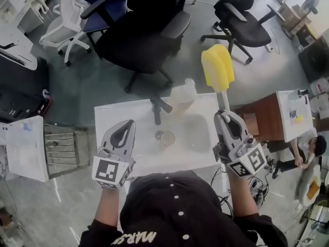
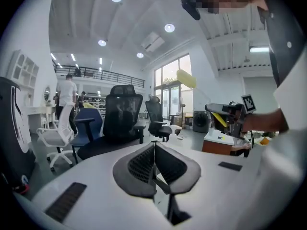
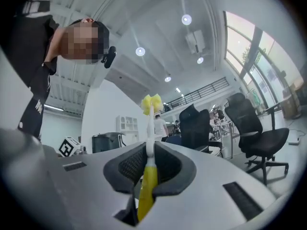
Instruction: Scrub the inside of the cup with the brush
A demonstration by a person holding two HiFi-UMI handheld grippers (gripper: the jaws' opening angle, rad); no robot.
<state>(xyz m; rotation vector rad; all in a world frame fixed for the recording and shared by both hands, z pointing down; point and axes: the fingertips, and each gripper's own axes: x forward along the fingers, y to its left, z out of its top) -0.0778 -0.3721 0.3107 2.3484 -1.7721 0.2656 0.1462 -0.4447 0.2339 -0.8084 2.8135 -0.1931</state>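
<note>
"Office room with a grey floor, chairs standing around a white worktop. What do the tongs do now?"

"The right tongs are closed on the brush, on its yellow handle. The white stem and the head point away from the person. The left tongs are pressed together and hold nothing."

"And the cup?"

"The cup stands upright on the worktop, between the two tongs and, as it seems, lower than them. Nothing touches it."

"So which step is it?"

"I think no scrubbing is going on at this moment, because the brush is well apart from the cup. For the next move, the left tongs should open and take the cup by its wall, so that it does not slide or tip. Then the right tongs must turn the head down and bring it into the mouth of the cup."

"Will the head fit?"

"The head is soft yellow foam, folded in two lobes, so I expect it squeezes. The cup looks clear and smooth, with a round rim. Such a wall can be slippery to grip. The stem is thin and looks like stiff plastic."
</note>
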